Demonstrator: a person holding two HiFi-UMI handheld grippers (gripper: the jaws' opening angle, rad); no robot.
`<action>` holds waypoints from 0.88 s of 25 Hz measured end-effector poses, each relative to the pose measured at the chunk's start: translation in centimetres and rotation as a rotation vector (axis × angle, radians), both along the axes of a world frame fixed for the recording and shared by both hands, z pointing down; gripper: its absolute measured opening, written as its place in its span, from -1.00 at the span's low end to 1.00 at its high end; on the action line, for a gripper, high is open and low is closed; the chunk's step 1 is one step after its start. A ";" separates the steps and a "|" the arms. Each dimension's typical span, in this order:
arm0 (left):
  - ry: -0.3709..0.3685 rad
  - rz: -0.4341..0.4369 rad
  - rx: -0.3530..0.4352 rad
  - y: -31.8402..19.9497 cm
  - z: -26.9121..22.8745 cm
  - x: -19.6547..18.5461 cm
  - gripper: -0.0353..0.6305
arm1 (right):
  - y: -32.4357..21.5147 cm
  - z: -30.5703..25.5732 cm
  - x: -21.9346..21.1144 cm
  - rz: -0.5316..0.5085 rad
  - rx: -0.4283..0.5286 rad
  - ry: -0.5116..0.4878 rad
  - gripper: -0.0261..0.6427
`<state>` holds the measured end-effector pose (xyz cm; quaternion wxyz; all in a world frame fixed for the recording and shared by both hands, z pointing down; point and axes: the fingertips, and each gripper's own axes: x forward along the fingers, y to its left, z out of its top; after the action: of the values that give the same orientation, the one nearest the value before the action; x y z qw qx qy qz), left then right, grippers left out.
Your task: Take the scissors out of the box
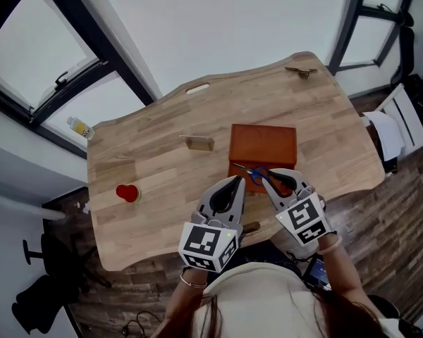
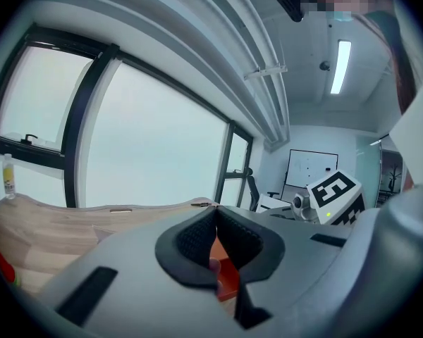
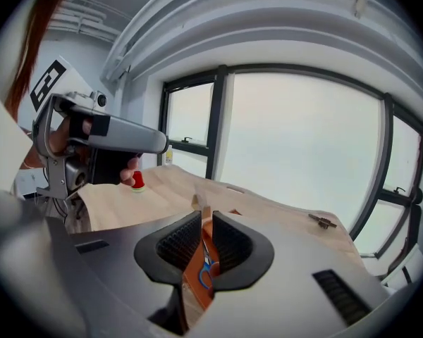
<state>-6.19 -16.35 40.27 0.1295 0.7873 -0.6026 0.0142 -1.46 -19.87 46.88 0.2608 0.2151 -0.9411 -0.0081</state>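
An orange-brown box [image 1: 262,146] sits on the wooden table [image 1: 155,167]. Scissors with blue handles [image 1: 256,175] lie in the box's near, uncovered end. My right gripper [image 1: 273,179] hovers over that end and points at the scissors. In the right gripper view its jaws [image 3: 206,218] stand slightly apart with nothing pressed between the pads. The scissors [image 3: 206,267] and the box [image 3: 197,277] show through the gap. My left gripper [image 1: 235,183] is beside the box's near left corner. Its jaws [image 2: 213,214] are shut and empty, with the box [image 2: 227,277] showing below them.
A red knob-like object [image 1: 127,193] stands at the table's left. A small wooden block [image 1: 198,143] lies left of the box, and a small brown item [image 1: 300,71] lies at the far edge. A bottle [image 1: 79,127] is on the window sill. White papers [image 1: 388,132] lie to the right.
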 end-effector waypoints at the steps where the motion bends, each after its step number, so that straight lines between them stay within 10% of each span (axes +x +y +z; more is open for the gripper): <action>1: 0.000 0.005 0.000 -0.3 0.0 -0.1 -0.83 | -0.1 0.5 -0.2 -0.007 -0.005 0.012 -0.70; 22: -0.002 0.098 -0.067 -4.1 2.3 -2.5 -0.83 | -3.4 12.8 -1.9 -0.111 -0.123 0.325 -0.60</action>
<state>-8.71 -20.44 42.53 0.1543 0.8111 -0.5627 0.0412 -3.33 -23.23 59.72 0.4211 0.1425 -0.8958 0.0005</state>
